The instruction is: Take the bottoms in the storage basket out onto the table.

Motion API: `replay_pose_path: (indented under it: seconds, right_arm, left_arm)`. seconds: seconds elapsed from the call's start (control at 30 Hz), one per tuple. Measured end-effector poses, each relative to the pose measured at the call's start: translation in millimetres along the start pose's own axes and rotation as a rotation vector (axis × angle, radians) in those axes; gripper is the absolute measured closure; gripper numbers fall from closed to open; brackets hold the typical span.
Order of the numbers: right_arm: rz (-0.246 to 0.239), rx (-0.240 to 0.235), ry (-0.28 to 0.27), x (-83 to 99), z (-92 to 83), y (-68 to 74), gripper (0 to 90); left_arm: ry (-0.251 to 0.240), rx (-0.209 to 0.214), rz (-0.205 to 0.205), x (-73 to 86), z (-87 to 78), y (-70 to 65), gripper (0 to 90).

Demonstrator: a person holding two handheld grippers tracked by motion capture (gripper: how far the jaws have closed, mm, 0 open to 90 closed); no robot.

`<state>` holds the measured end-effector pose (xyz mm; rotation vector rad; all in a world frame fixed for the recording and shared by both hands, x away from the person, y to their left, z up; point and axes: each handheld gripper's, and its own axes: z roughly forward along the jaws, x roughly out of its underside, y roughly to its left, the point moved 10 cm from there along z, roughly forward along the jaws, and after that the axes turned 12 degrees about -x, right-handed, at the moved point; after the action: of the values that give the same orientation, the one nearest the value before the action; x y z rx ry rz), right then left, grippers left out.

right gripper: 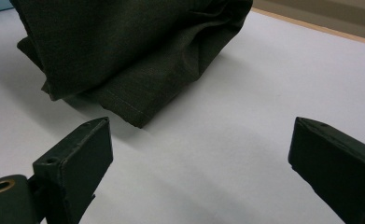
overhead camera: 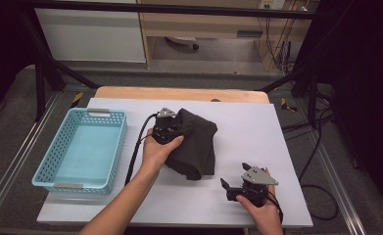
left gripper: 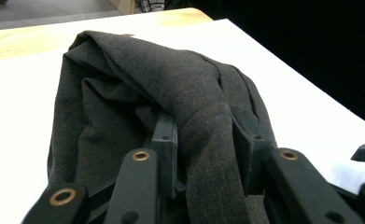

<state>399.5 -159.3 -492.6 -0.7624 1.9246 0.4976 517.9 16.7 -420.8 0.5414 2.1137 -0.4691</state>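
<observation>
Left gripper has the dark cloth; right gripper waits apart.

High view: the left gripper (overhead camera: 172,128) is on the folded dark cloth (overhead camera: 196,144), whose length runs back toward the right gripper (overhead camera: 234,188). Left gripper view: its jaws pinch a thick fold (left gripper: 208,154). Right gripper view: wide-open empty jaws, cloth hem (right gripper: 133,109) just ahead.
</observation>
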Motion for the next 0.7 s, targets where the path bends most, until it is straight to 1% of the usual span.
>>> replay_pose_path:
  seconds: [0.13, 0.17, 0.23, 0.27, 0.37, 0.53, 0.7]
  right_arm:
    - [-0.004, -0.002, 0.007, 0.8, 1.4, 0.6, 6.9]
    - [-0.004, -0.002, 0.007, 0.8, 1.5, 0.9, 6.9]
    - [-0.004, -0.003, 0.007, 0.8, 1.3, 1.1, 6.9]
    - [-0.004, -0.002, 0.007, 0.9, 1.3, 1.0, 6.9]
    - [-0.003, -0.001, 0.009, 1.3, 1.6, 0.4, 6.9]
    - [-0.006, -0.003, 0.013, 1.4, 2.4, 1.7, 6.9]
    - [-0.005, -0.005, 0.018, 2.3, 3.3, 2.0, 7.0]
  left_arm:
    - [-0.007, -0.01, 0.014, 0.5, 0.2, 1.1, 62.1]
    - [-0.009, -0.022, 0.026, 0.4, -0.2, 2.9, 59.5]
    - [-0.038, -0.045, 0.023, -2.7, -3.1, 6.3, 51.9]
    - [-0.053, -0.054, 0.019, -4.7, -5.7, 9.2, 48.1]
    - [-0.061, -0.061, -0.005, -5.9, -12.2, 17.0, 36.9]
    - [-0.089, -0.084, -0.018, -3.2, -28.6, 31.5, 32.9]
    - [-0.11, -0.078, -0.024, -0.2, -44.6, 39.2, 29.6]
